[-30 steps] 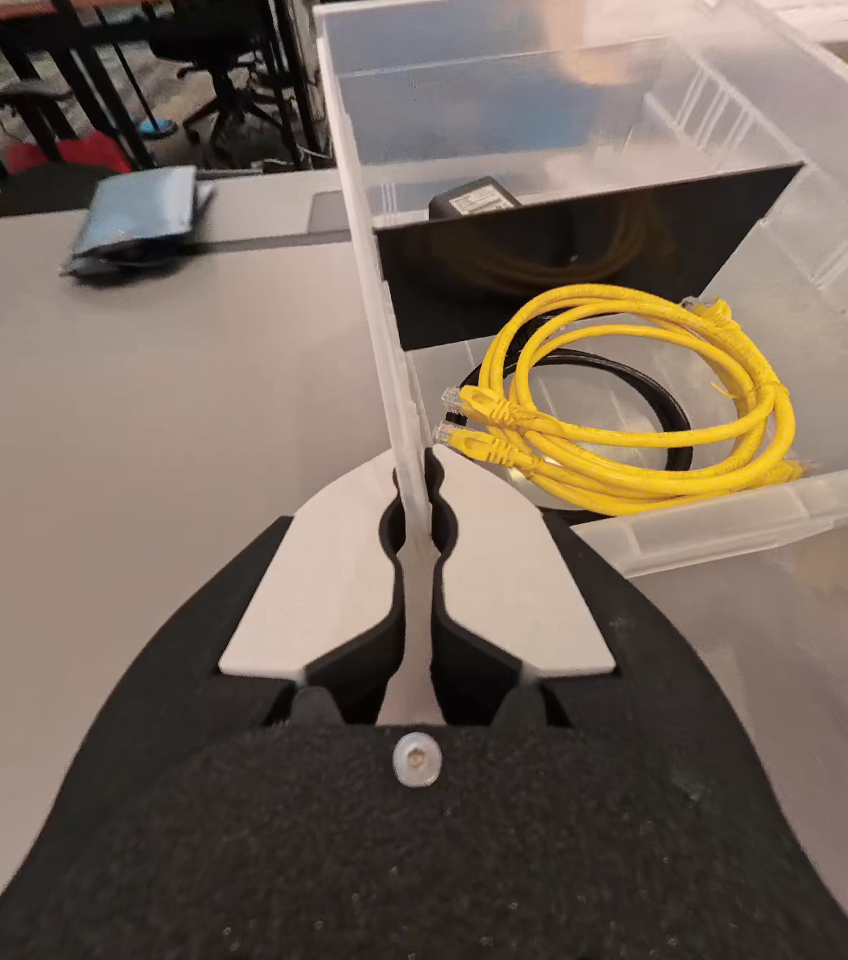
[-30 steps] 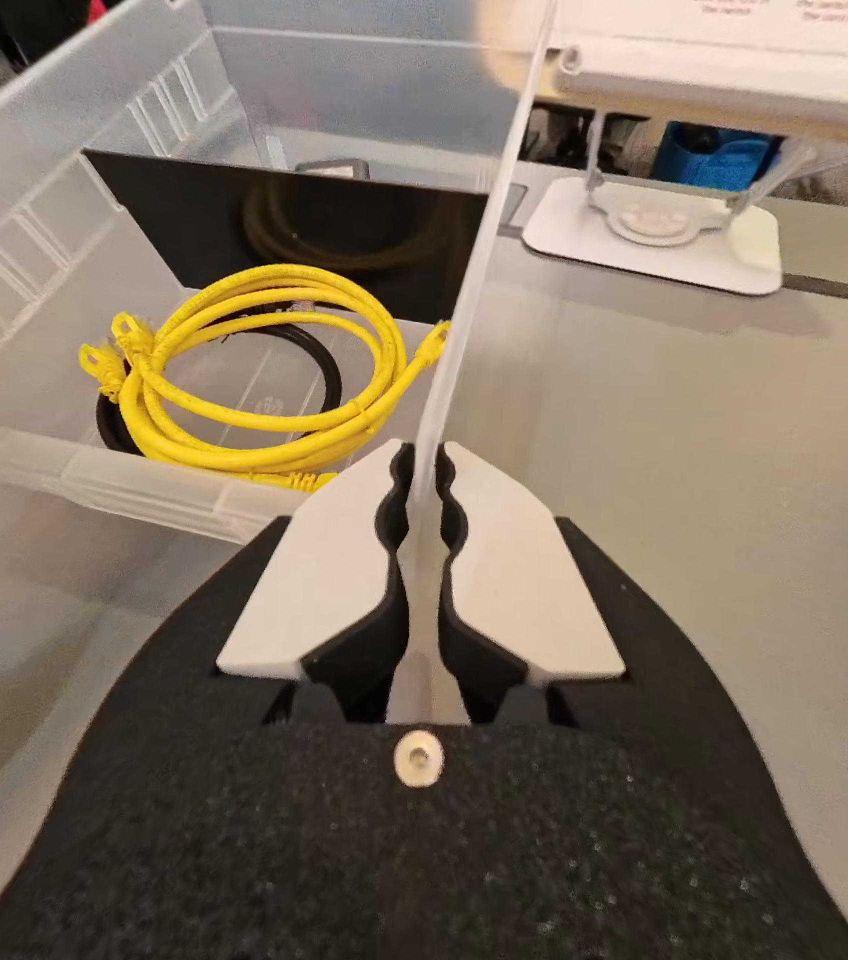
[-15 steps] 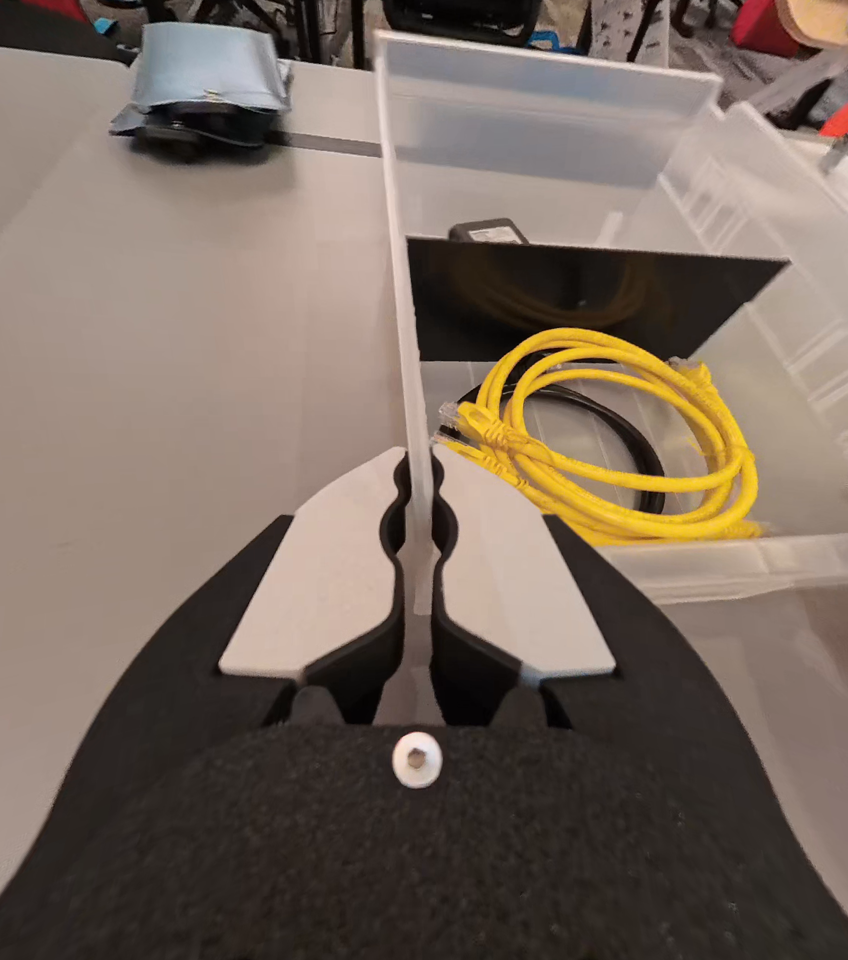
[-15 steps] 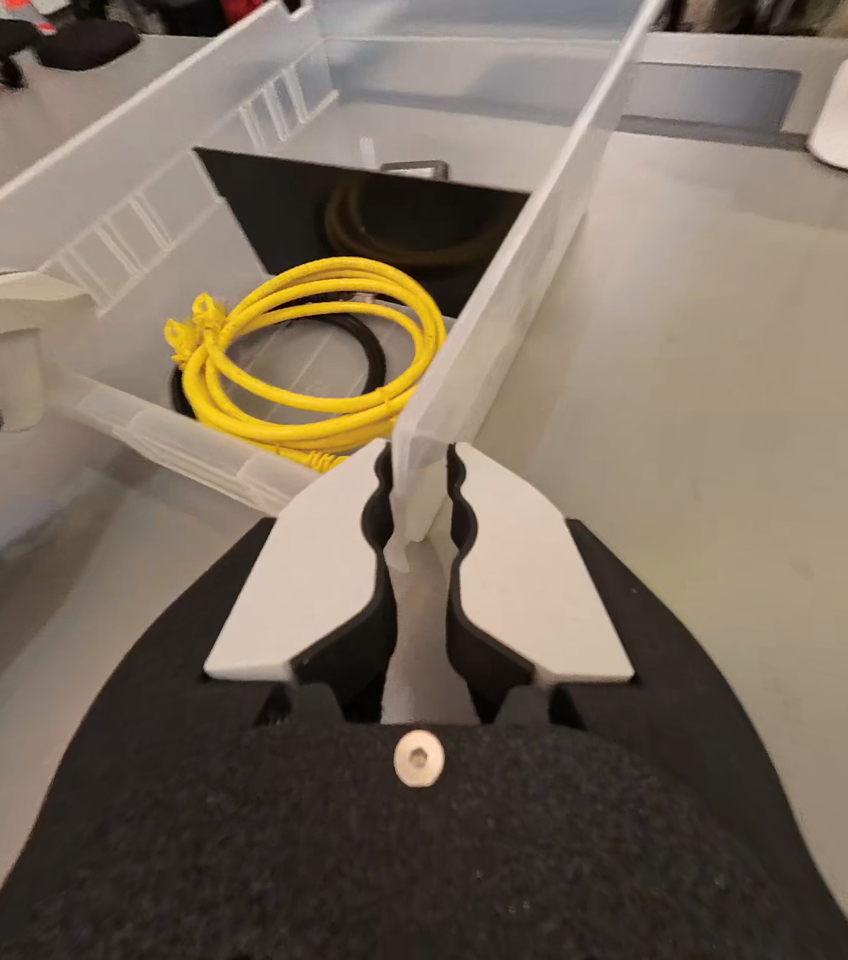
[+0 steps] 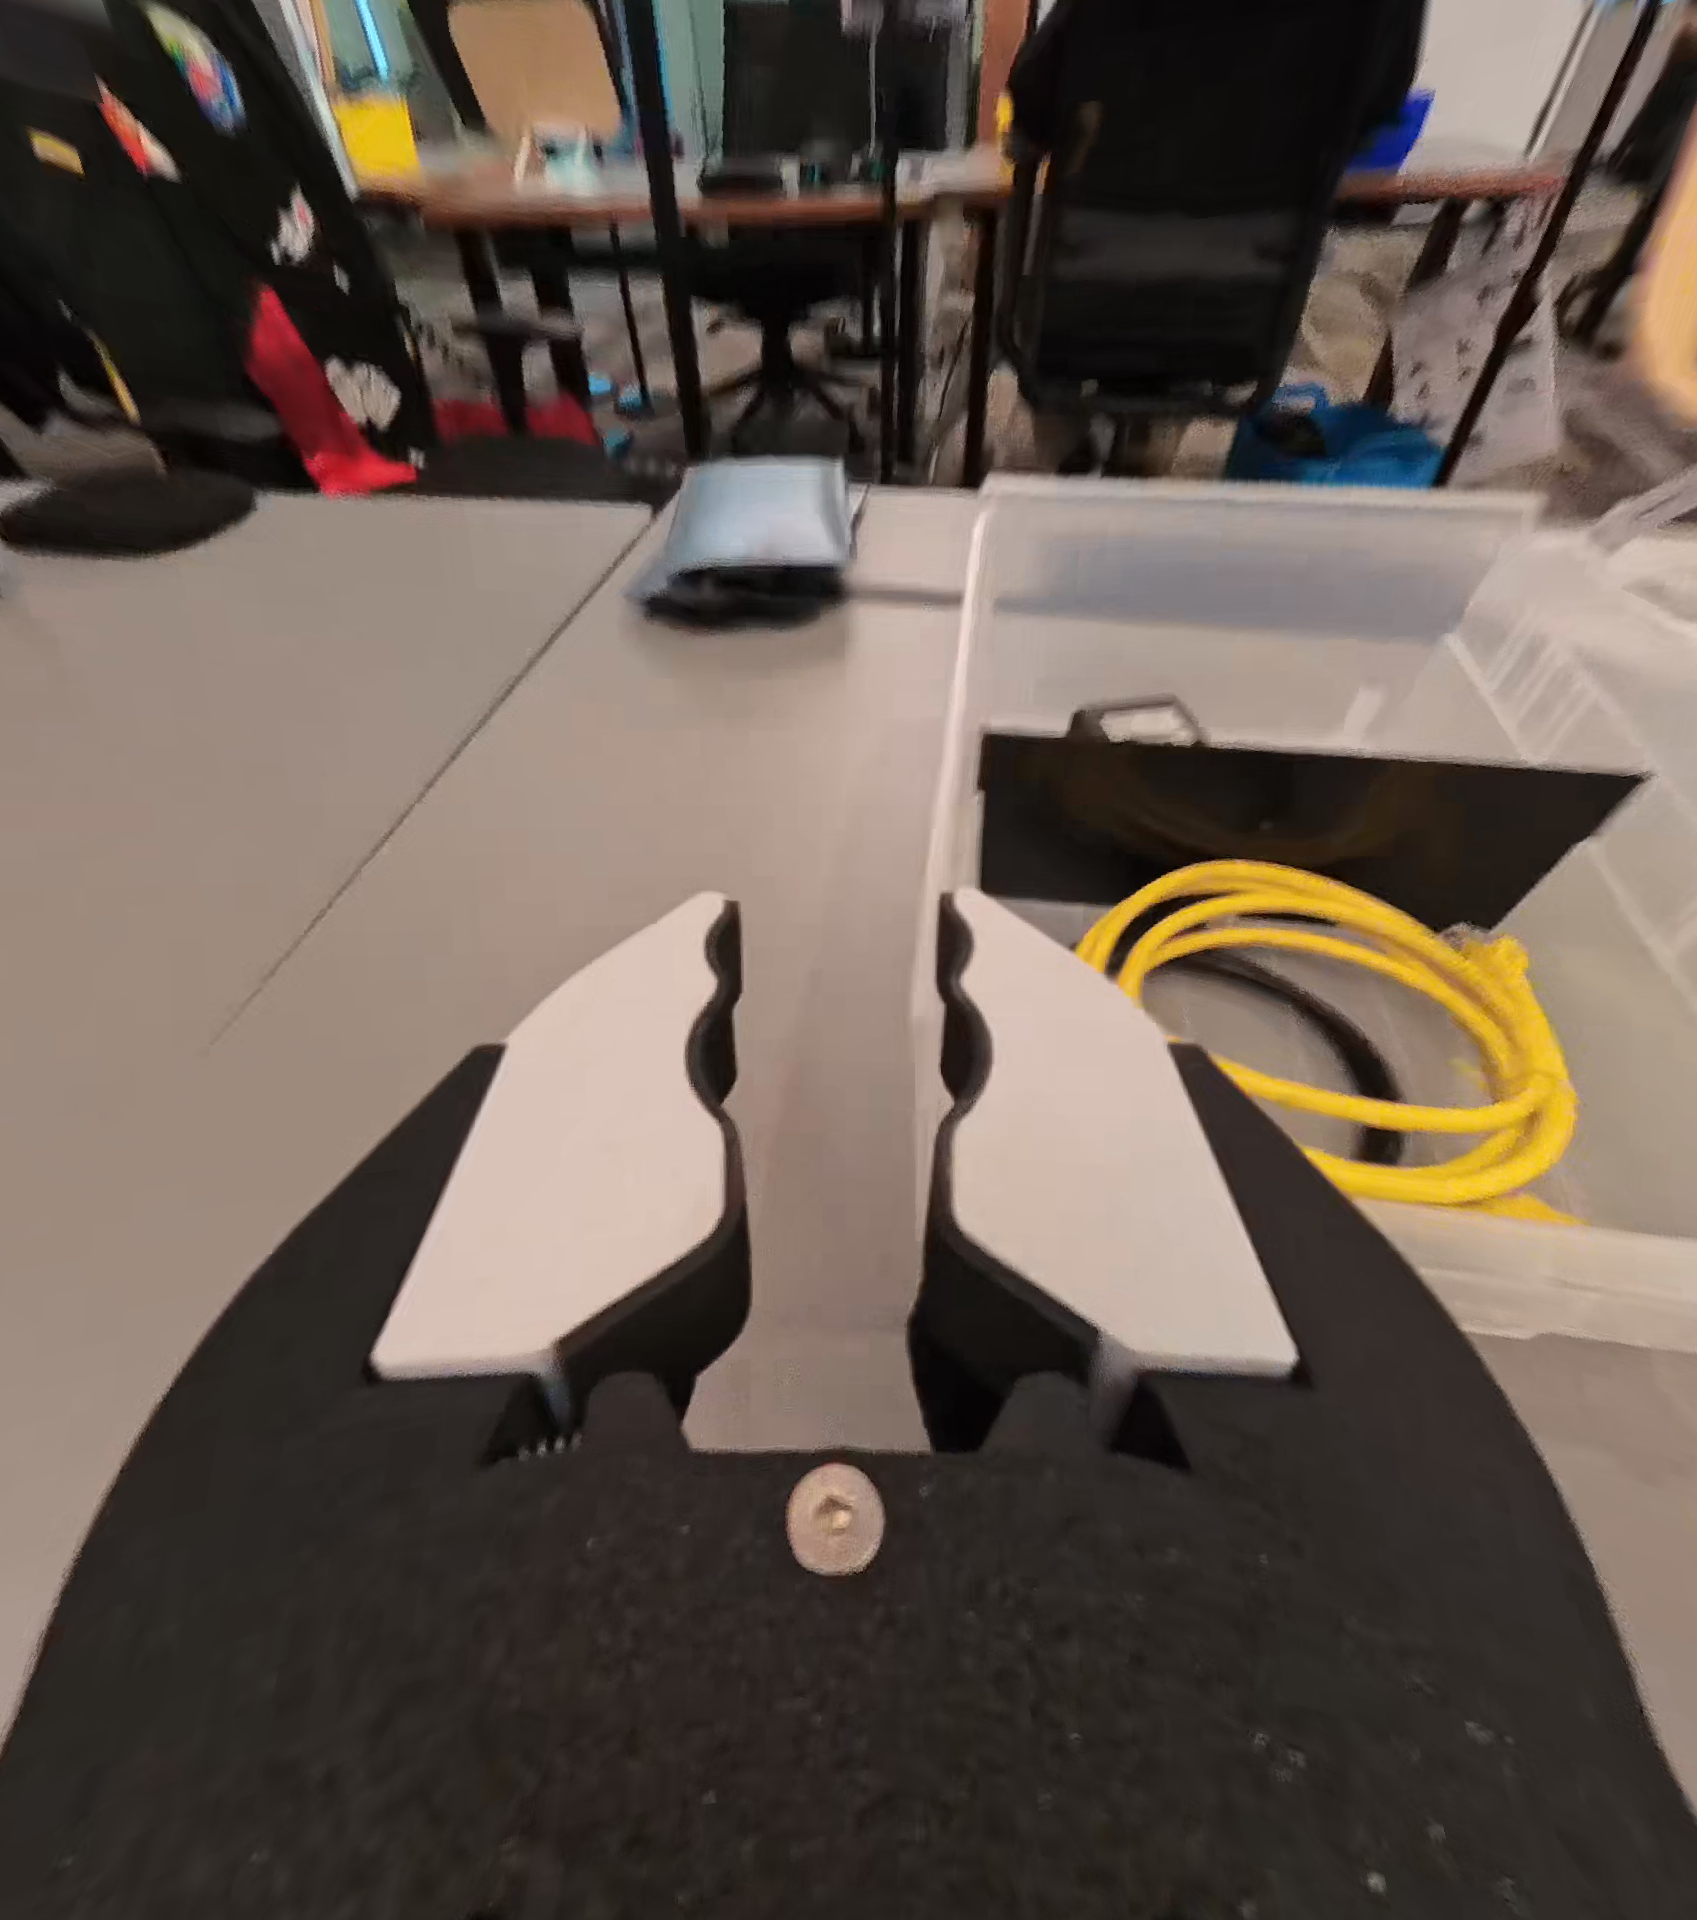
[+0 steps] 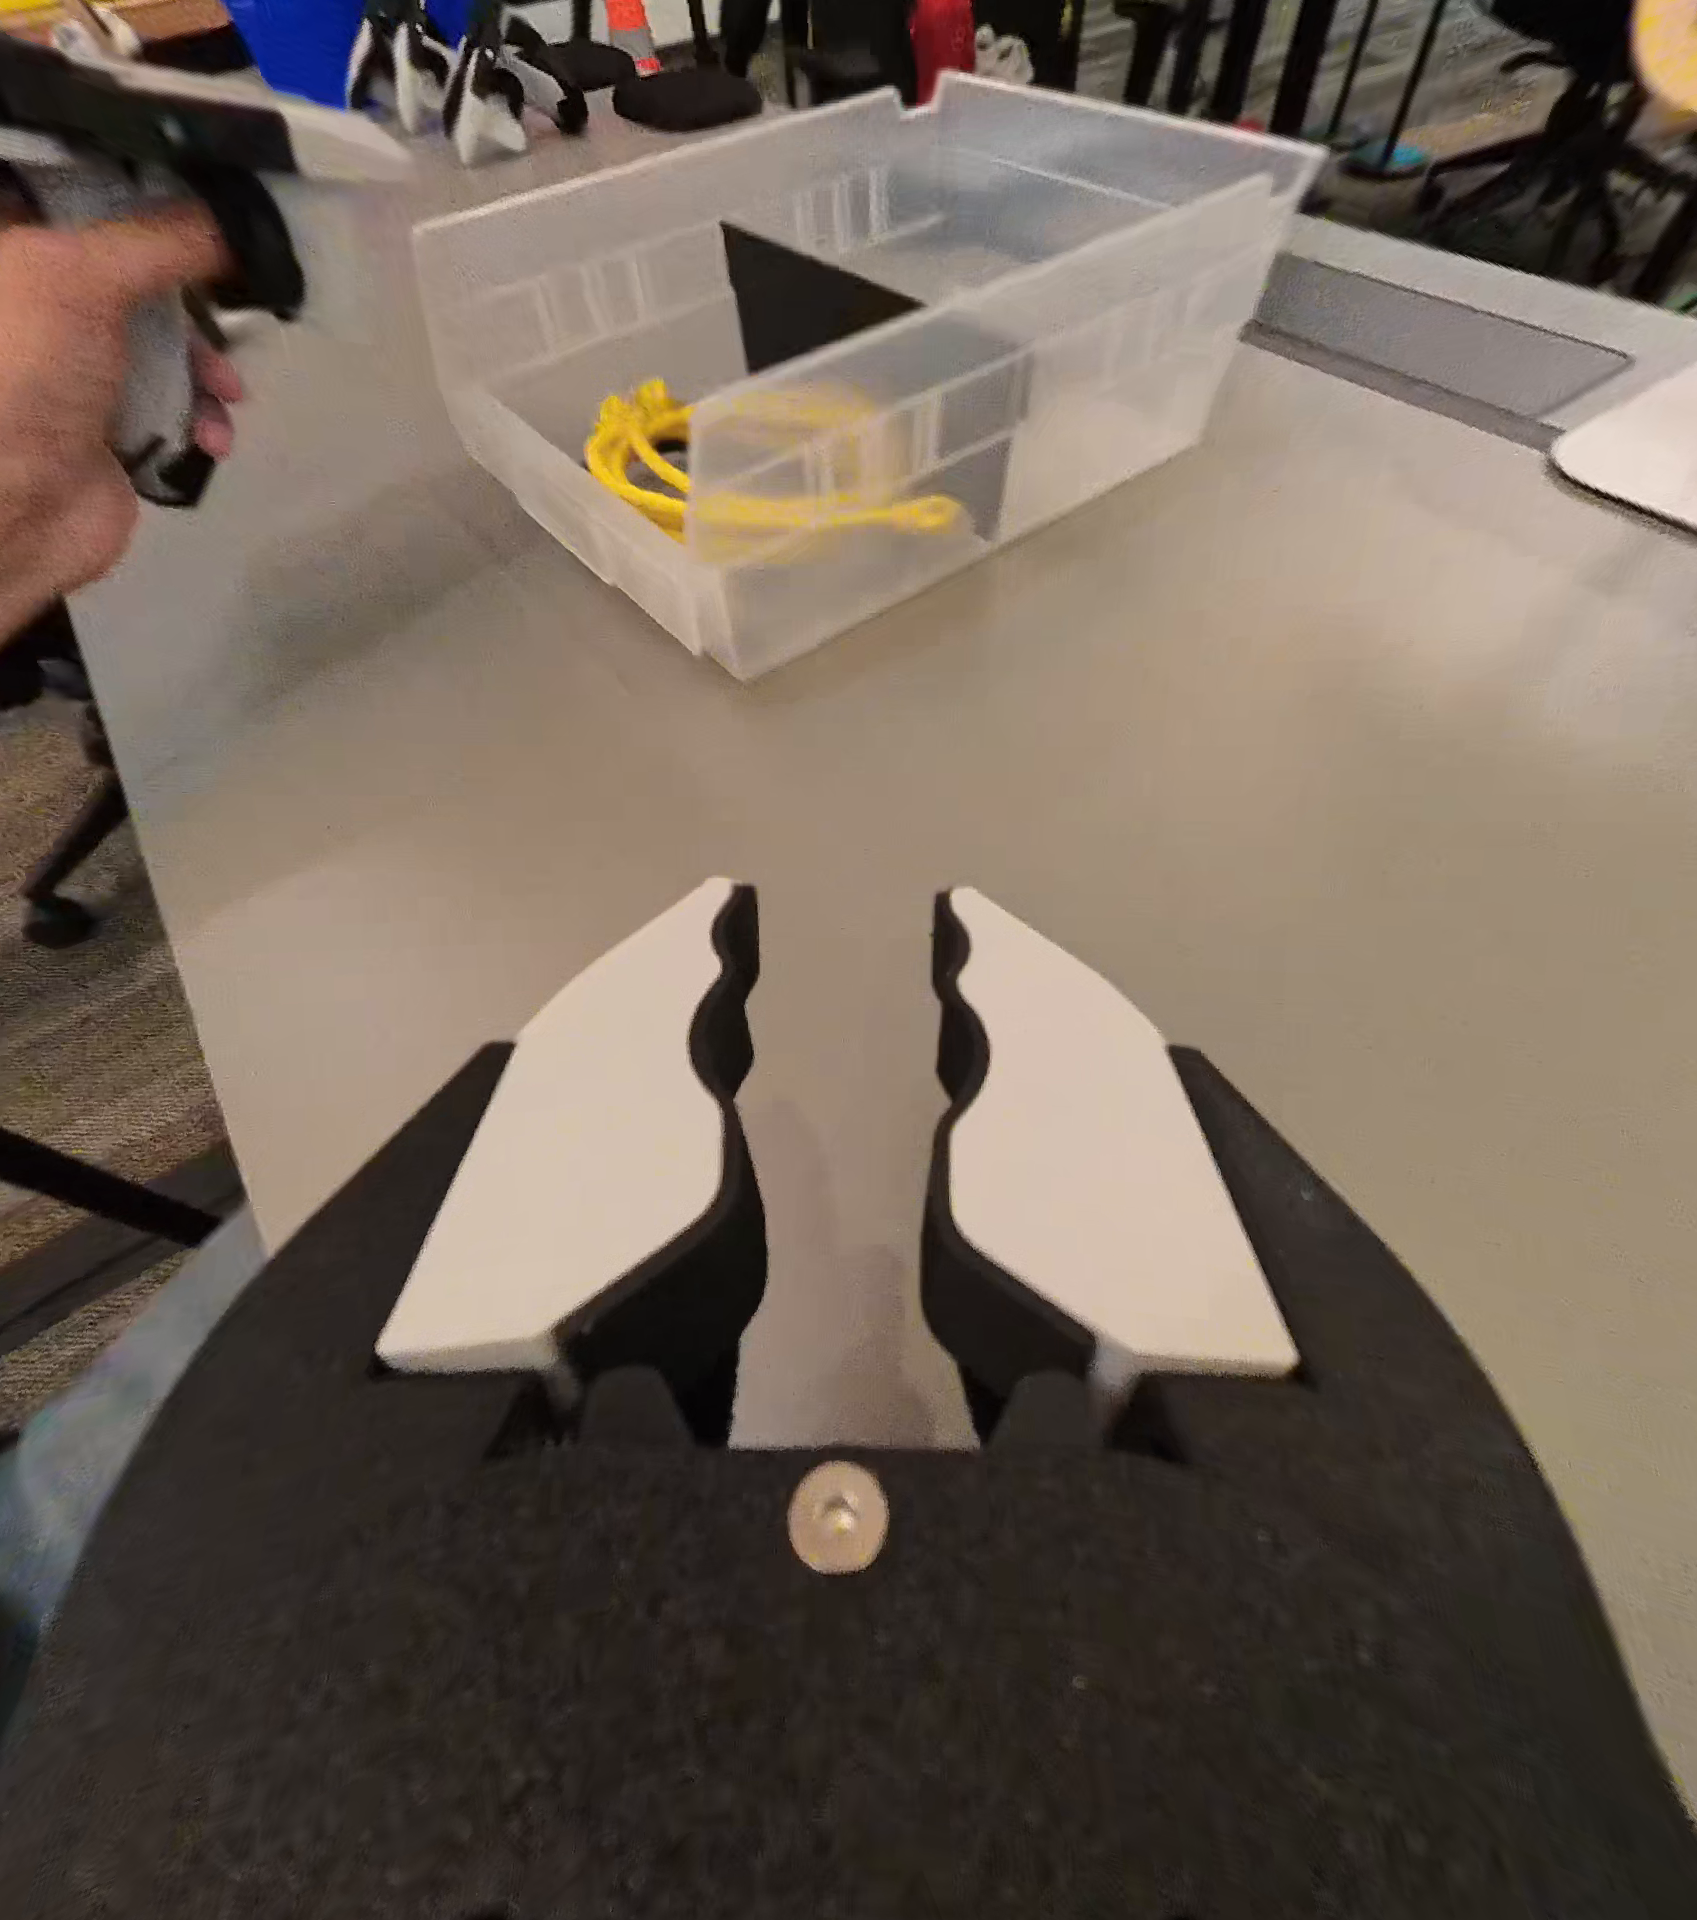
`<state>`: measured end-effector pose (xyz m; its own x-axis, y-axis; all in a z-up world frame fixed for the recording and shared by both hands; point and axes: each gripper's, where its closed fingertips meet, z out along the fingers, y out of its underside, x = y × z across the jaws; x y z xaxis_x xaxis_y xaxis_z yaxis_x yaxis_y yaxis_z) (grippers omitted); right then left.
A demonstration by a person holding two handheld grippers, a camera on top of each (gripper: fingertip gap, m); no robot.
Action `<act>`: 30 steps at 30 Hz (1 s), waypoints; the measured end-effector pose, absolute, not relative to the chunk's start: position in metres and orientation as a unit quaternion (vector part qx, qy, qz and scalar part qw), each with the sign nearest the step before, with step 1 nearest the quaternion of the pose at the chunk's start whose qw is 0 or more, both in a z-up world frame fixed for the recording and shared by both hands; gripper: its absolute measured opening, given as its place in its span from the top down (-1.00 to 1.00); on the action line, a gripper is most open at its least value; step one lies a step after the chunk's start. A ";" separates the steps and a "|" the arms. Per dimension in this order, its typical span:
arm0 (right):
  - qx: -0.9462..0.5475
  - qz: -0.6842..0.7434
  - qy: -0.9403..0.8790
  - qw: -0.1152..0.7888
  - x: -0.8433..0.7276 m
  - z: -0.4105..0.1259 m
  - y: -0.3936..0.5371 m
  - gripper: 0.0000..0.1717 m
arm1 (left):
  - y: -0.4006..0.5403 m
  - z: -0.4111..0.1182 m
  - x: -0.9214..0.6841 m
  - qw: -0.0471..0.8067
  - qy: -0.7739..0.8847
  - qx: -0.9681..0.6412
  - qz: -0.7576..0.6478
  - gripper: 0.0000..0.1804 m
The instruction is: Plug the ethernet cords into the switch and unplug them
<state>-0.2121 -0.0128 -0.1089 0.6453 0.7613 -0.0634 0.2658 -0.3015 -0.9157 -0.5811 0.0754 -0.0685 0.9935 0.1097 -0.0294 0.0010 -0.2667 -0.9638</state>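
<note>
Both jaws stood spread and empty. The coiled yellow ethernet cords [image 5: 1343,1039] lay inside the clear plastic bin [image 6: 979,561] on the grey bench [image 6: 1239,831], just right of the left gripper [image 5: 839,914]; the right gripper [image 6: 844,894] was well apart, nearer along the bench.

I can read no writing from here. The black power adapter [image 5: 1133,719] behind the black divider in the clear plastic bin [image 5: 1239,540] carries a pale label, too blurred for me to make out.
</note>
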 end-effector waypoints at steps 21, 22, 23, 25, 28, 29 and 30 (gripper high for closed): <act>-0.798 0.075 -0.039 0.597 0.133 -0.110 -0.008 0.52 | 0.014 -0.115 -0.377 0.548 0.102 -0.820 -0.130 0.50; -0.797 0.081 -0.039 0.597 0.131 -0.111 -0.009 0.53 | 0.016 -0.119 -0.381 0.543 0.096 -0.824 -0.132 0.48; -0.796 0.087 -0.040 0.598 0.127 -0.111 -0.010 0.54 | 0.017 -0.119 -0.383 0.541 0.090 -0.824 -0.139 0.47; -0.796 0.091 -0.044 0.597 0.123 -0.112 -0.011 0.55 | 0.016 -0.114 -0.384 0.547 0.085 -0.816 -0.163 0.60; -0.801 0.079 -0.053 0.592 0.121 -0.114 -0.009 0.57 | 0.016 -0.107 -0.386 0.560 0.086 -0.806 -0.170 0.70; -0.801 0.077 -0.055 0.591 0.120 -0.115 -0.009 0.58 | 0.017 -0.107 -0.386 0.561 0.089 -0.806 -0.165 0.67; -0.802 0.075 -0.057 0.589 0.121 -0.116 -0.009 0.58 | 0.018 -0.108 -0.385 0.560 0.092 -0.807 -0.159 0.62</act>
<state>0.1207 -0.0088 -0.1159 0.9823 0.1793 -0.0537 0.0025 -0.2993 -0.9542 -0.3851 0.0177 -0.1077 0.9322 -0.3275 0.1542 0.0299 -0.3549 -0.9344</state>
